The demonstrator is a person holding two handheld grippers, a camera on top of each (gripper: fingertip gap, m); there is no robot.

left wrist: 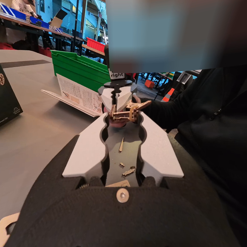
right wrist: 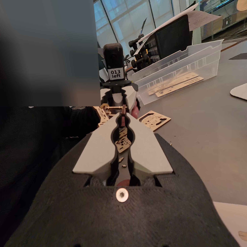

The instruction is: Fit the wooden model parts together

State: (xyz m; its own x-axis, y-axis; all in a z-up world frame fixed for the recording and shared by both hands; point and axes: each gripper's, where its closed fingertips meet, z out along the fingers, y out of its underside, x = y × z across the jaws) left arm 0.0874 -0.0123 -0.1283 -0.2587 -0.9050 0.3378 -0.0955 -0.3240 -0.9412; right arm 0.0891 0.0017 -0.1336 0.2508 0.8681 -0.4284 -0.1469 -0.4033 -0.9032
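While the left gripper [left wrist: 123,117] clamps the wooden model assembly [left wrist: 124,115] across its length, pads pressing both ends, the right gripper [right wrist: 123,114] is pinched shut on the assembly's flat end plate [right wrist: 124,108]. Laser-cut plywood, pale and slotted, held above the grey table [left wrist: 33,133].

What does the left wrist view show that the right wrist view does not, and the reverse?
Left wrist view only: green bin, open instruction booklet, dark box, loose wooden sliver.
Right wrist view only: clear bin holding wooden sheets, punched-out wooden sheet.
Both: wooden model between the left gripper and right gripper, grey table.
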